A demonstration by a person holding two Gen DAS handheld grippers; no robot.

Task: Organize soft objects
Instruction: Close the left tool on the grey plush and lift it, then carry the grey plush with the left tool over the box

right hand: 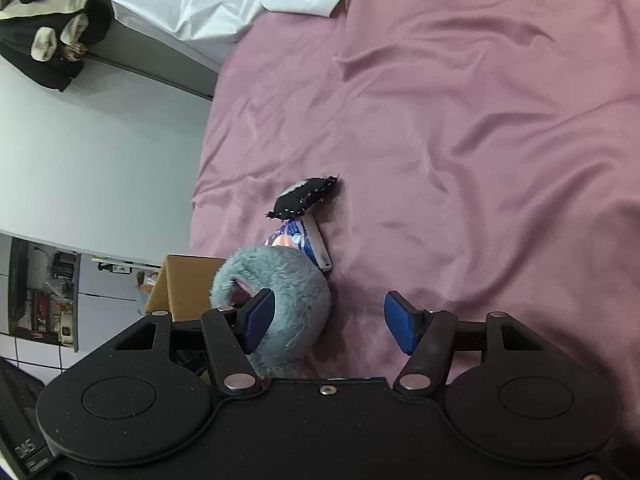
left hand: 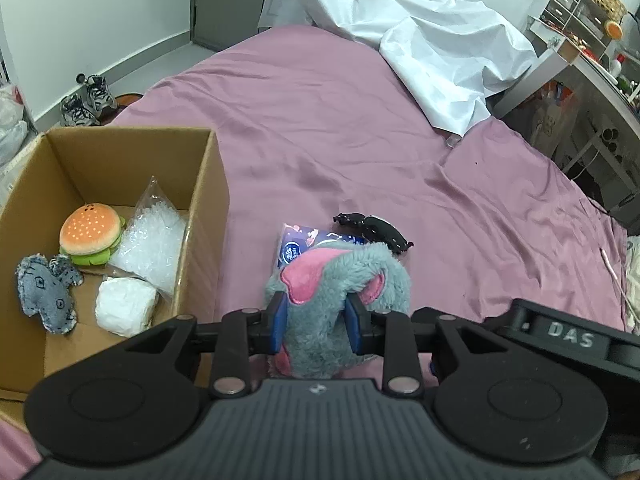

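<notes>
Grey plush toy [left hand: 340,276] hides most of tissue pack [left hand: 296,246]

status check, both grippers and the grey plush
Left gripper shut on grey plush. Right gripper open, empty. Box alongside, path clear.

A mauve-pink bedsheet [left hand: 320,140] covers the bed, with a white sheet [left hand: 420,32] heaped at its far edge. The plush toy [left hand: 340,276] is grey-blue fur with pink patches. Beside it lie a dark blue packet [left hand: 296,246] printed with pink and white shapes and a black fabric pouch [right hand: 304,196] with white dashed stitching. The brown cardboard box [left hand: 208,200] holds a burger toy [left hand: 92,234] with an orange bun dotted pale and green lettuce, a grey denim toy [left hand: 46,294], a clear bag [left hand: 154,236] of white pellets and a white bundle [left hand: 126,306]. Both grippers are black with blue pads [right hand: 400,326]
</notes>
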